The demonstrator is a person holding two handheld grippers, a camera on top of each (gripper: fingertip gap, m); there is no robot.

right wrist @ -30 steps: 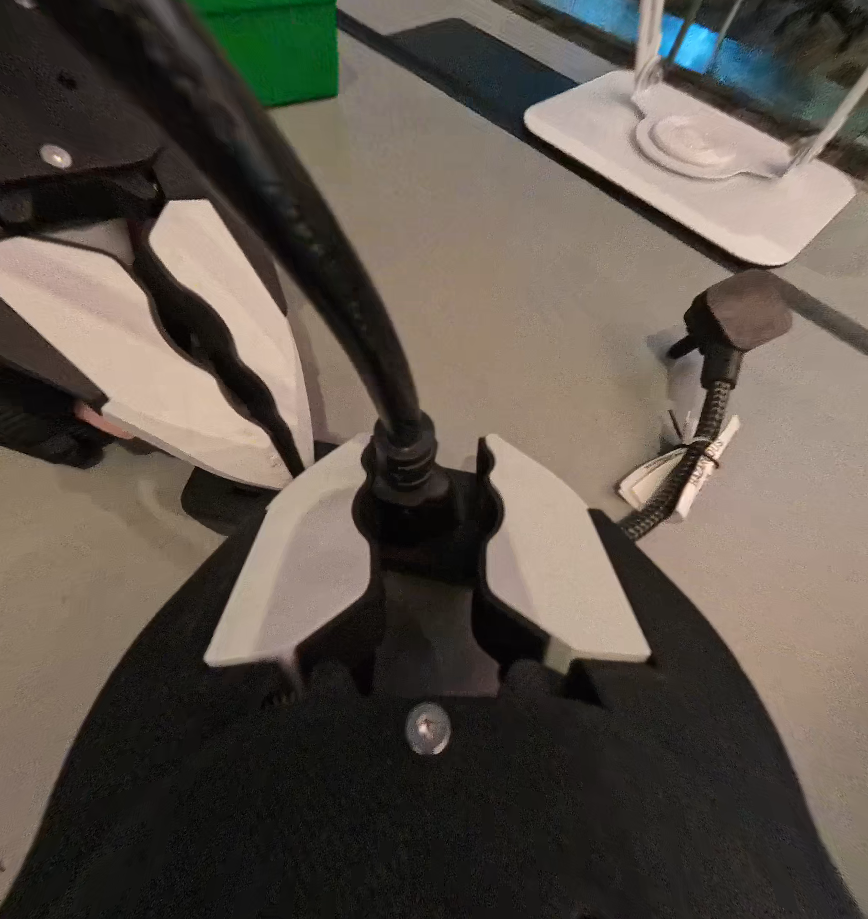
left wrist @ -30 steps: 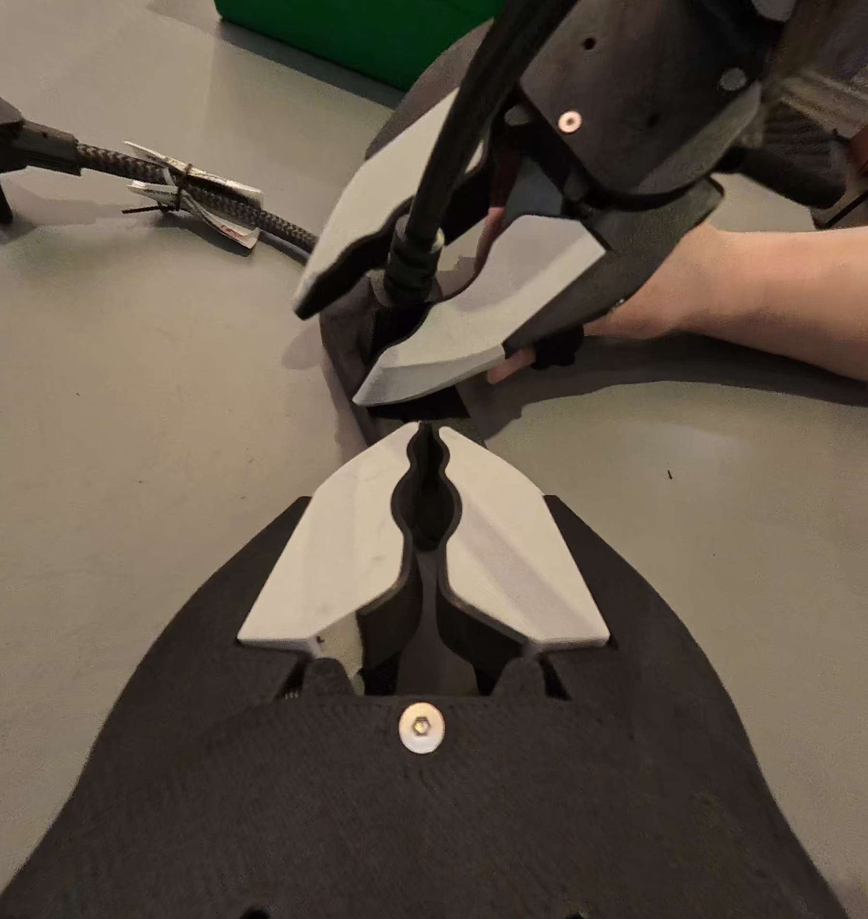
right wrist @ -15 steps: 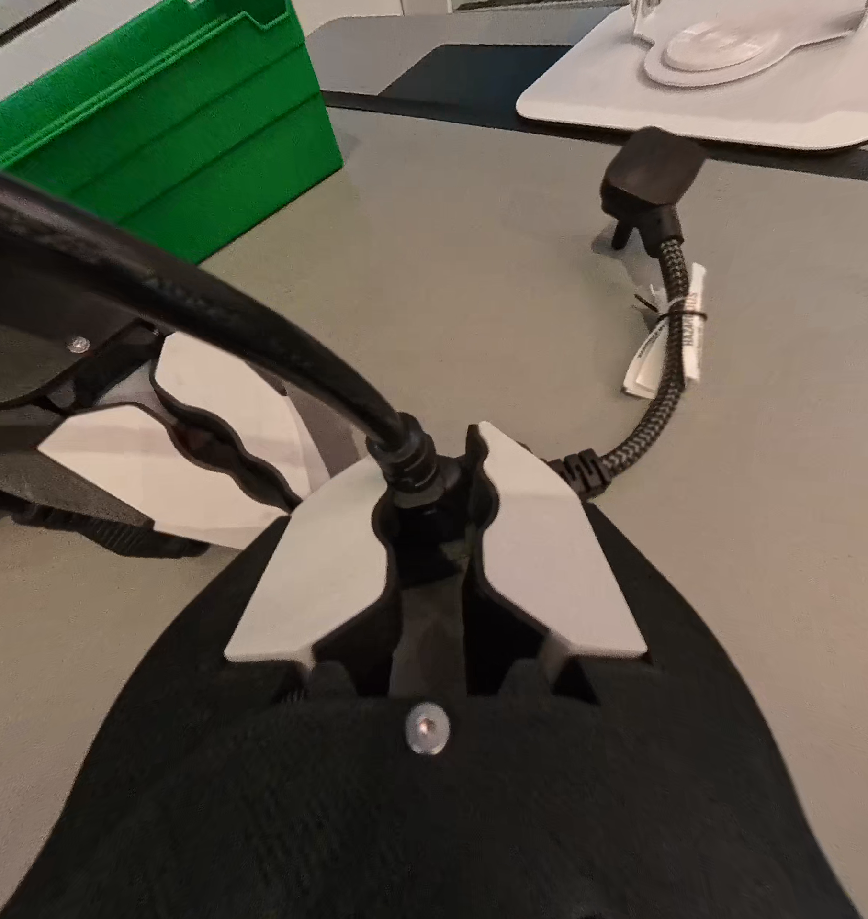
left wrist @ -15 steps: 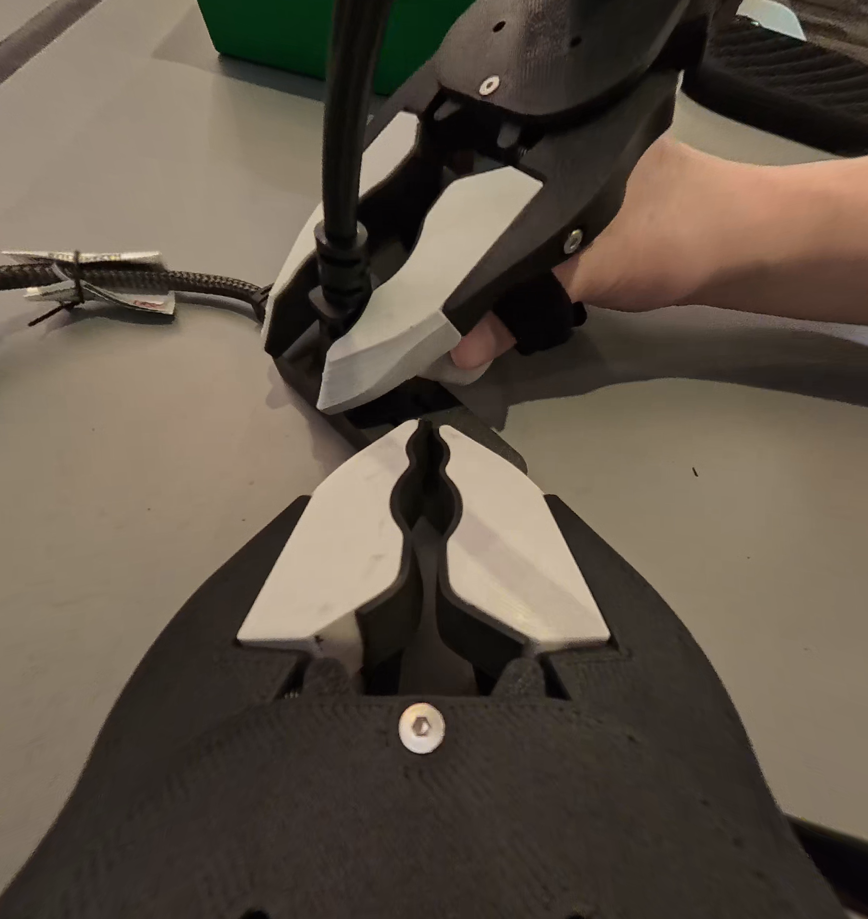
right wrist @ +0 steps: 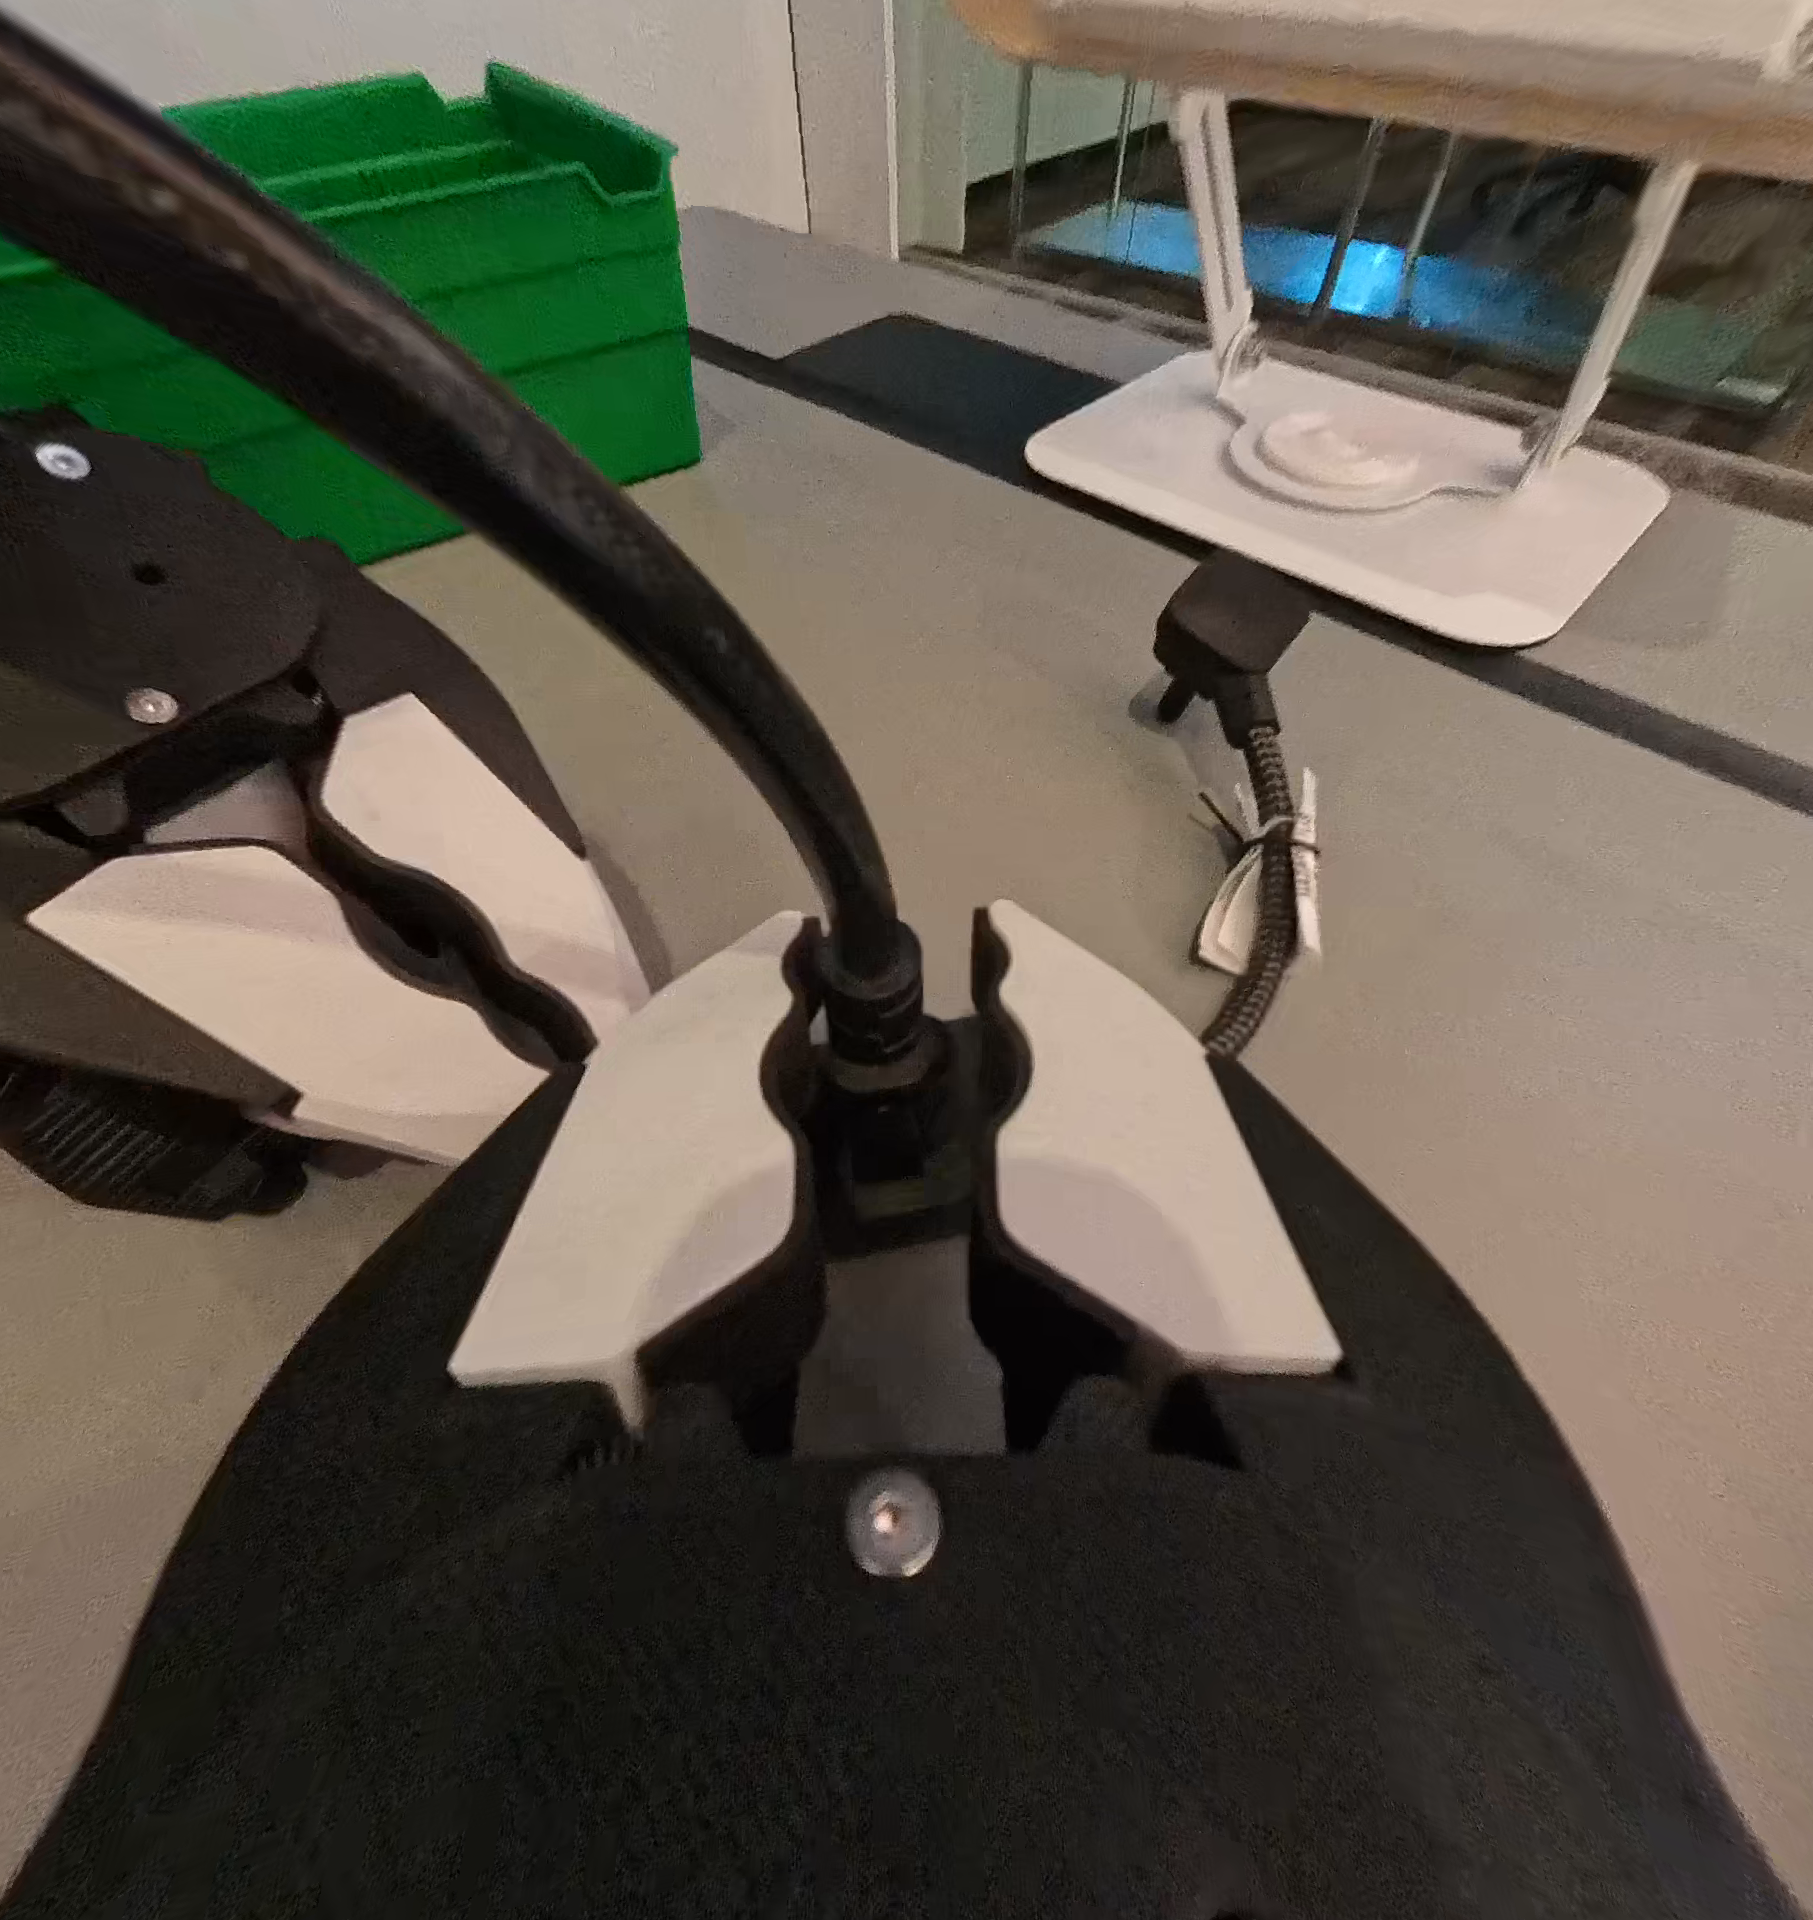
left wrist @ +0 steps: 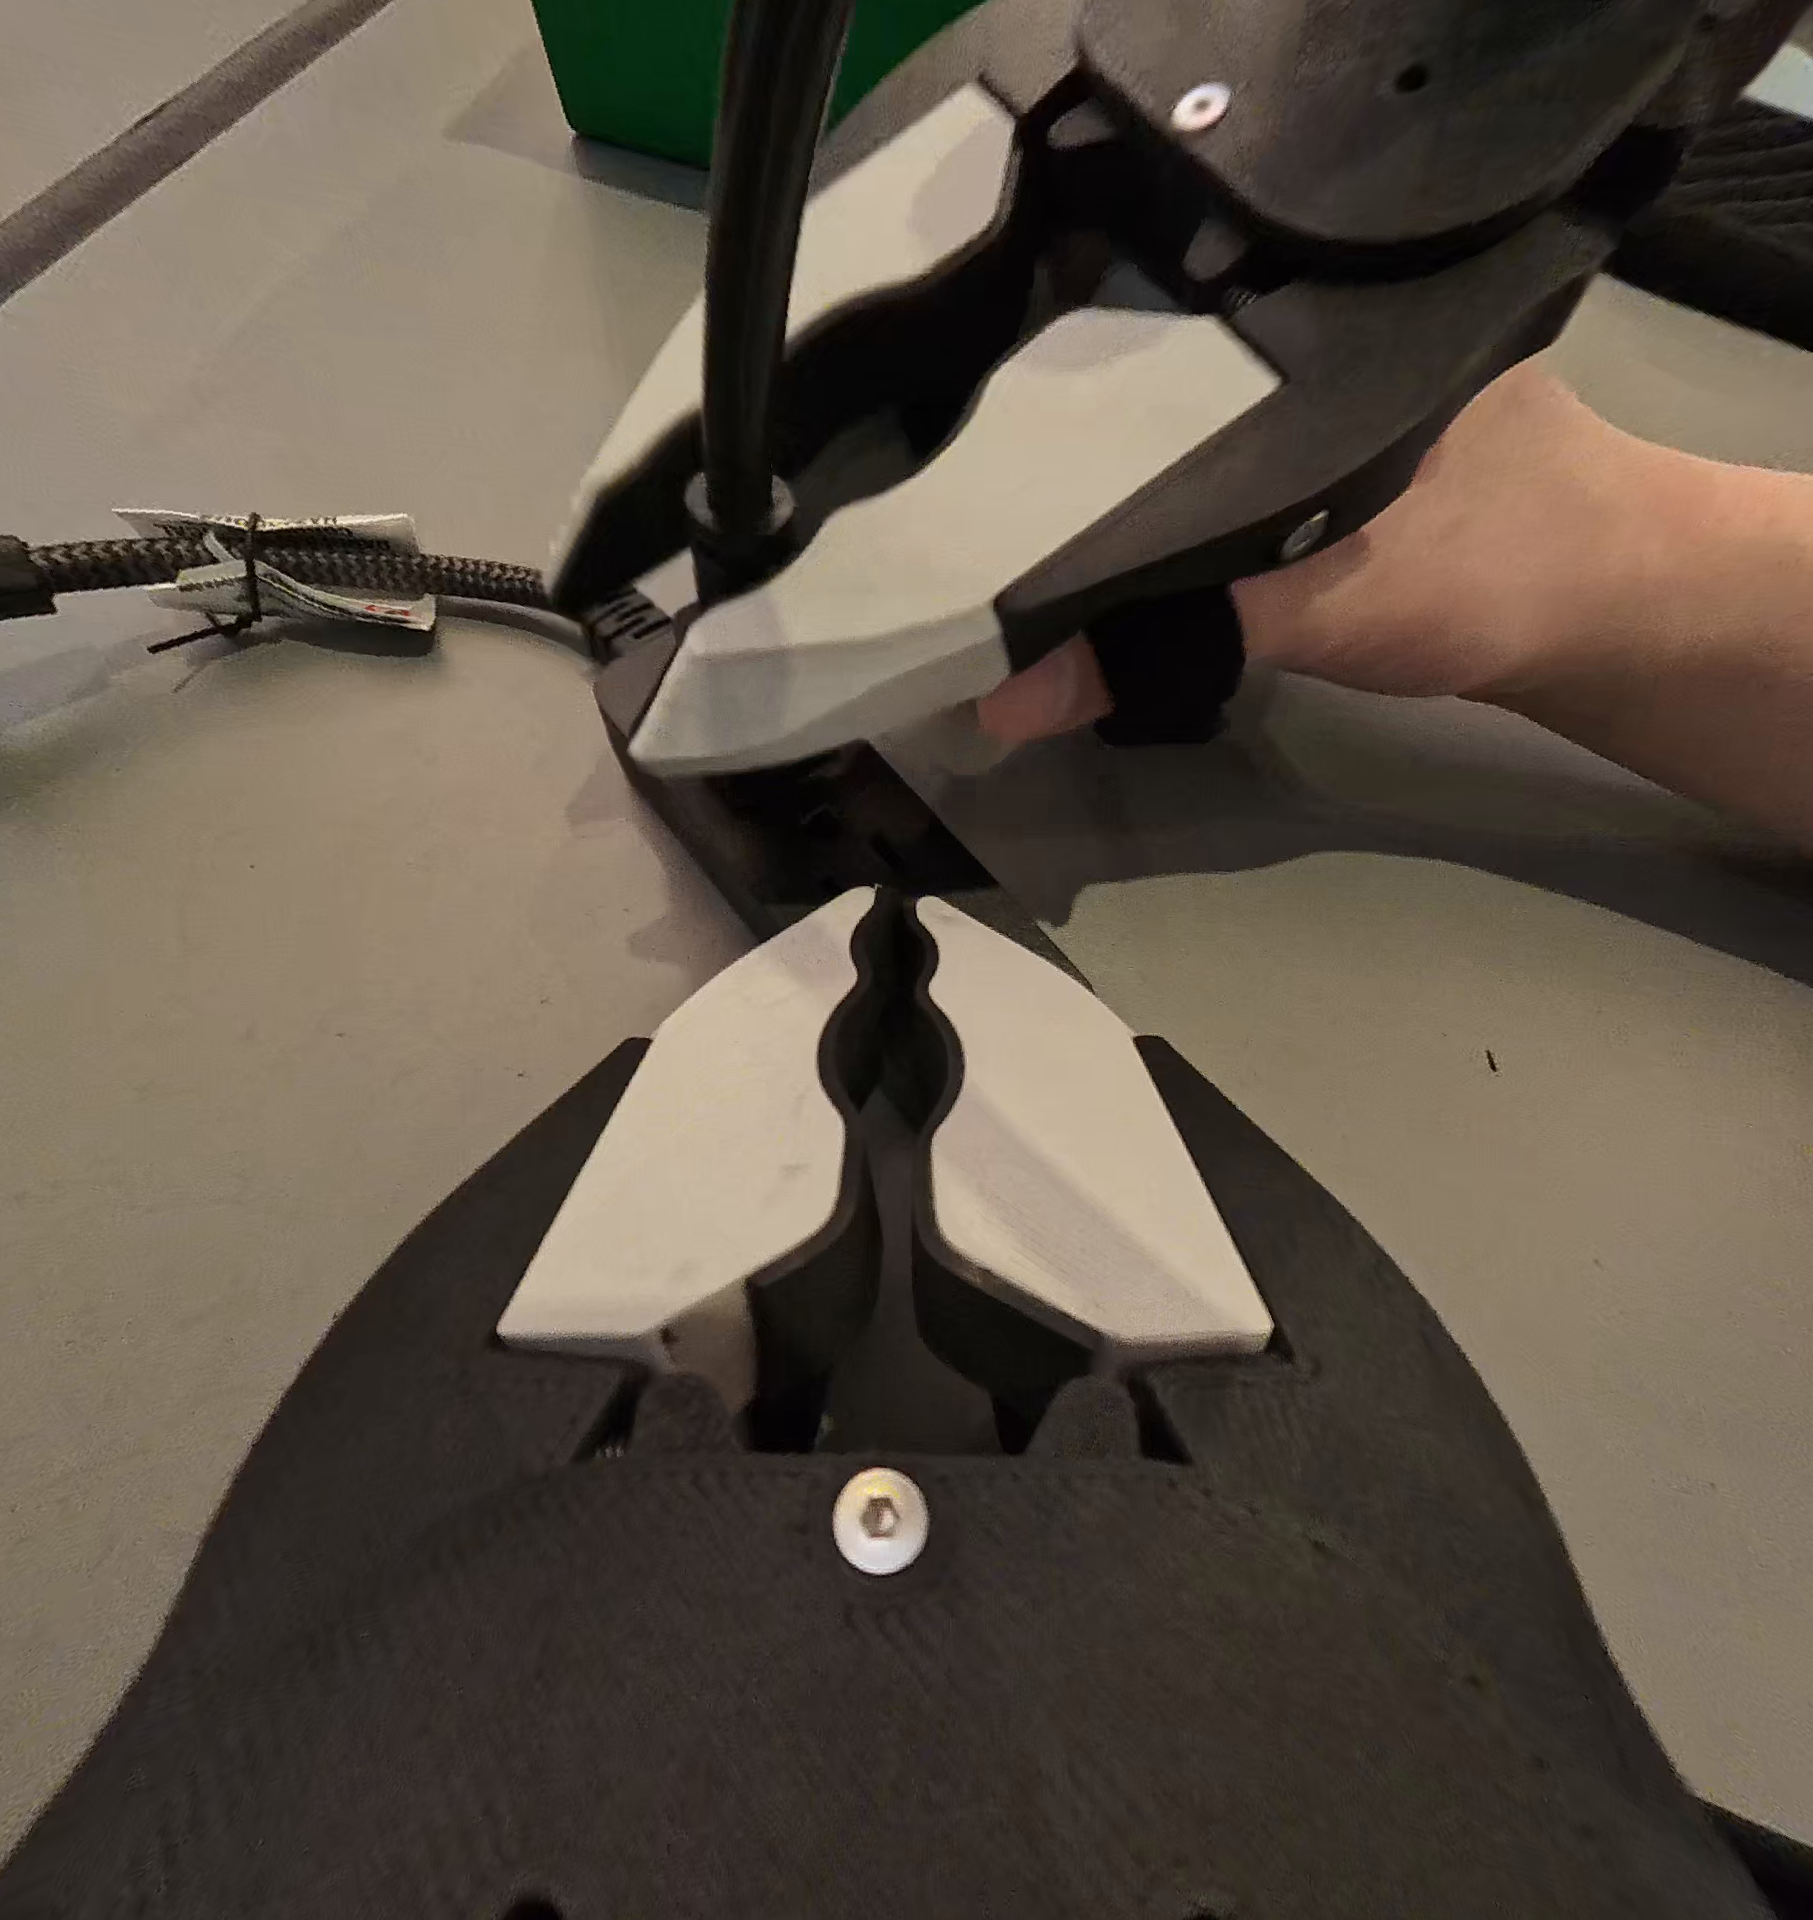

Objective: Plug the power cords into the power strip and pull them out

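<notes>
Power strip (left wrist: 777, 831) braided cord's white tag (left wrist: 289, 571) unreadable; right gripper (right wrist: 886, 997) jaws clamp black plug (right wrist: 881, 1049), left gripper (left wrist: 891, 914) jaws closed empty.

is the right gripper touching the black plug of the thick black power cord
Touching. In the right wrist view the right gripper has its grey fingers clamped against both sides of the black plug.
</notes>
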